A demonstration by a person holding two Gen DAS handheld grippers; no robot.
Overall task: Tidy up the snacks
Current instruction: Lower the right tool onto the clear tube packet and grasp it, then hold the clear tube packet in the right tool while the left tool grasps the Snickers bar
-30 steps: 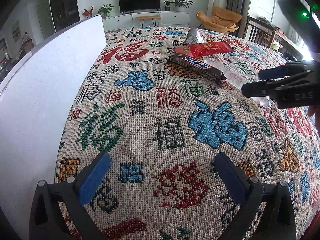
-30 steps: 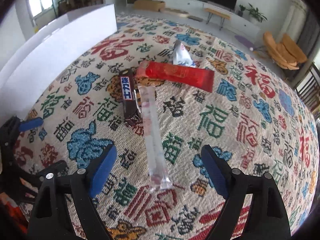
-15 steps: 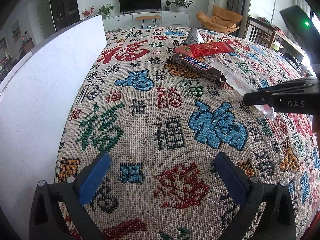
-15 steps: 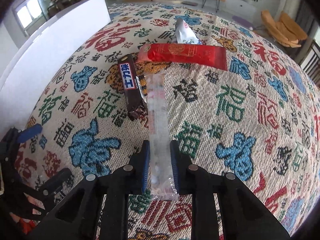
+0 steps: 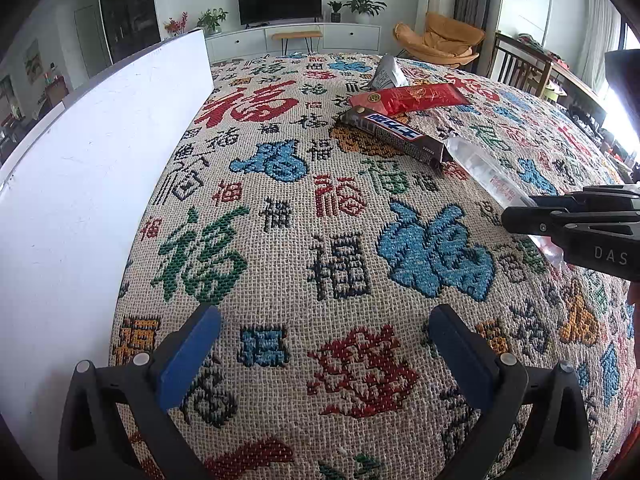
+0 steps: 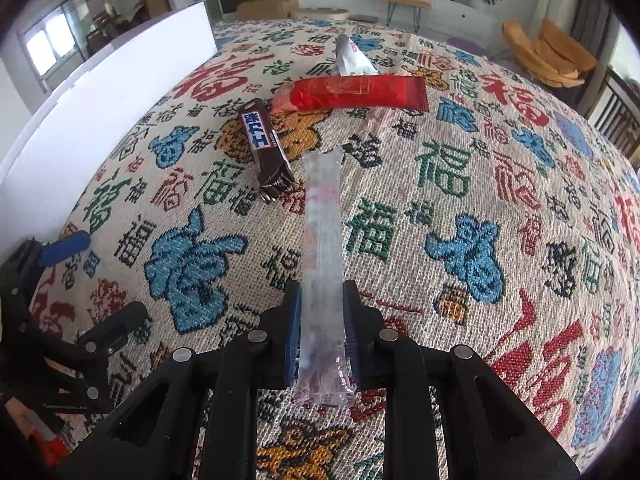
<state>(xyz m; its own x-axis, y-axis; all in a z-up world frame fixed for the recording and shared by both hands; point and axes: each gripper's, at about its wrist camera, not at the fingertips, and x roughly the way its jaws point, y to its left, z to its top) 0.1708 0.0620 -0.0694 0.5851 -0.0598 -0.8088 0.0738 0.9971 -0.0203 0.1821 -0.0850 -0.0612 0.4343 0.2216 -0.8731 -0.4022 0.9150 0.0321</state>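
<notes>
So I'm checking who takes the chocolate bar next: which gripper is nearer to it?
Right. The right gripper, shut on the clear packet, sits just short of the chocolate bar. The left gripper hangs open, farther back.

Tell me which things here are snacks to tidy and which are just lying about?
Snacks to tidy:
clear packet, pinched in the right claw
brown chocolate bar
red packet
silver packet

Just there:
white board
patterned cloth
TV
orange chair

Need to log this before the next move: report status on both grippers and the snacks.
Right gripper shut on clear snack packet, jaws just easing slightly. Left gripper open, empty, over cloth. Chocolate bar close beside the packet's far end; red packet beyond.
</notes>
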